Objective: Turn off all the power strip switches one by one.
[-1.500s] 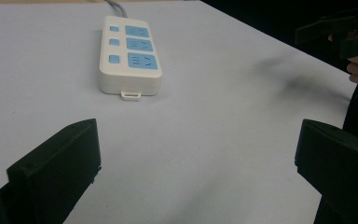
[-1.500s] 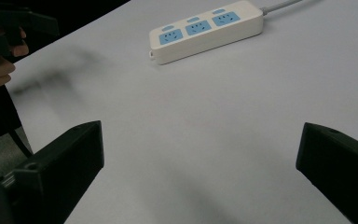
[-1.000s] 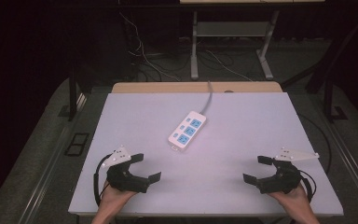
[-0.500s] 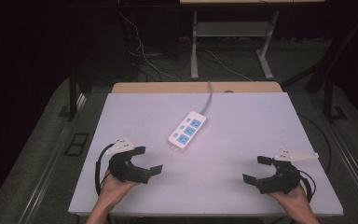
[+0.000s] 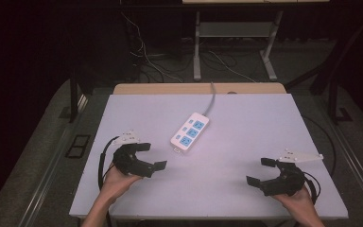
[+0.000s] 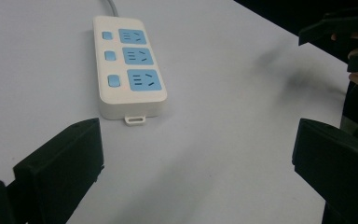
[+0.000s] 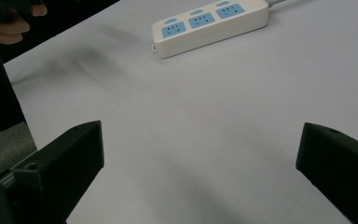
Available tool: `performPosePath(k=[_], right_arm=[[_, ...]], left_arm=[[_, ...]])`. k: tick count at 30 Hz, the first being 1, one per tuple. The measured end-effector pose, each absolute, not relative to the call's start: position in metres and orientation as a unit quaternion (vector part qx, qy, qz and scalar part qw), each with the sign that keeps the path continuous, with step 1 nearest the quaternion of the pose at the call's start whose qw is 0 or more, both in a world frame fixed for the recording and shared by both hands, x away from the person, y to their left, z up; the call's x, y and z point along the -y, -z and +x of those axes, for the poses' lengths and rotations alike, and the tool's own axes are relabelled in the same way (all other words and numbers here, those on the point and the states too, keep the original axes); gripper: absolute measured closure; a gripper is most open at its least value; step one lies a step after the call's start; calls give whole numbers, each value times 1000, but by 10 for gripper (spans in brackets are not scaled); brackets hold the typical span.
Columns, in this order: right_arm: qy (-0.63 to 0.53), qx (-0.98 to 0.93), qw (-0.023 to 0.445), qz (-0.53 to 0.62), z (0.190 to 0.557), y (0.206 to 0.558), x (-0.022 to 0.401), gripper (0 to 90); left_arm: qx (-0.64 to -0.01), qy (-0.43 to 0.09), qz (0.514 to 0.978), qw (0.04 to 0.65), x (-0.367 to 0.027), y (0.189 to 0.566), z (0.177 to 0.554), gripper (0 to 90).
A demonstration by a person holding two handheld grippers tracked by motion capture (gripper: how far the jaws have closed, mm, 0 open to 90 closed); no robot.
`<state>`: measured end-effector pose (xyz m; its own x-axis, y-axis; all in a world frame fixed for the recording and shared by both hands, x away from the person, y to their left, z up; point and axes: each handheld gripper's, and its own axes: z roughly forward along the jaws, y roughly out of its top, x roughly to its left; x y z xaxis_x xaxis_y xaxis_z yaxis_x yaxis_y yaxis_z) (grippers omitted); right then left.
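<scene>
Both grippers empty, power strip untouched at mid-table

The white power strip point(image 5: 189, 131) lies flat on the table point(image 5: 246, 118), cord running to the far edge; the left gripper point(image 5: 150, 157) hovers near its closer end, jaws spread wide, while the right gripper point(image 5: 261, 171) rests well apart, also spread and holding nothing – likely an approach step, the next move calling for the left jaws to line up with the strip

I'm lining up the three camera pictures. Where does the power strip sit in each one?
High view: the power strip lies at table centre, angled, cord running to the far edge.
Left gripper view: upper left, beyond the open jaws.
Right gripper view: top, right of centre, far off.
Shared landmark: its three blue sockets, and the small hanging tab at its near end.
</scene>
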<state>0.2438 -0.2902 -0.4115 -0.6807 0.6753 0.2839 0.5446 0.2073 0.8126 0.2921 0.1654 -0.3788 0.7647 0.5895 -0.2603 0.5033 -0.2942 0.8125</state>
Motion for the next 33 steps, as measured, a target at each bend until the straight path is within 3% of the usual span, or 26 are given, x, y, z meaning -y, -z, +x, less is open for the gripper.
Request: performPosePath(k=[33], right_arm=[[-488,-775,61,396,244,414,292,6]], left_arm=[[-310,-50,851,421,-145,357,347,39]])
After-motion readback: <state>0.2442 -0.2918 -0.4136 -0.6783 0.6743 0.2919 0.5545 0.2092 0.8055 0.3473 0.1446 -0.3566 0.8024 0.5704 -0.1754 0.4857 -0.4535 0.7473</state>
